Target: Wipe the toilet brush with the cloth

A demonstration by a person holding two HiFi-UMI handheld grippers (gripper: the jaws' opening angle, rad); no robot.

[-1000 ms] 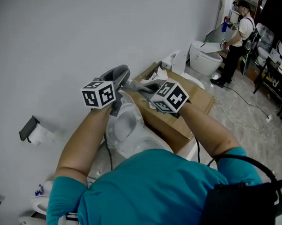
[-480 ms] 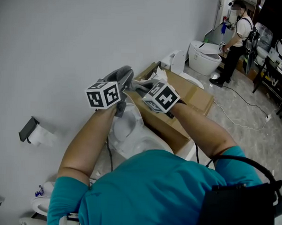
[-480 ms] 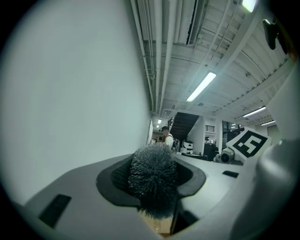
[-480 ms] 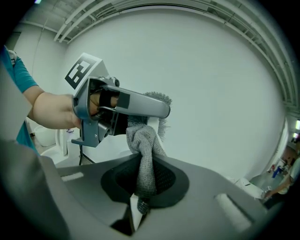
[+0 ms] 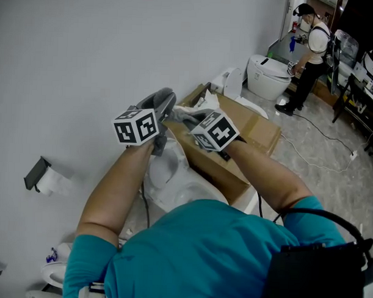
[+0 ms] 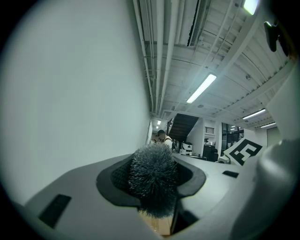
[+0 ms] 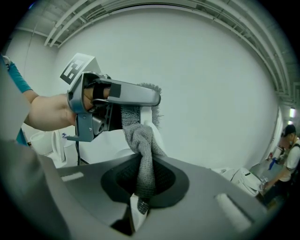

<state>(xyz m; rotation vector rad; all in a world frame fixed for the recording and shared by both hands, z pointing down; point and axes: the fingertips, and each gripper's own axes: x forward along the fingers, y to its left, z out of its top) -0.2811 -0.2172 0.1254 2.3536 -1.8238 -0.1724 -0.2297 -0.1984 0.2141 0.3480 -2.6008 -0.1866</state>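
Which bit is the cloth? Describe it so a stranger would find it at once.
Look above the white toilet beside the cardboard box. The cloth is the grey knitted strip pinched in the jaws of the right gripper, stretching up to the toilet brush. Unlike the brush's spiky bristles, it is soft and twisted.

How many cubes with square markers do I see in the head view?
2. One cube is on the left gripper; the other cube is on the right gripper, beside it. None seems hidden.
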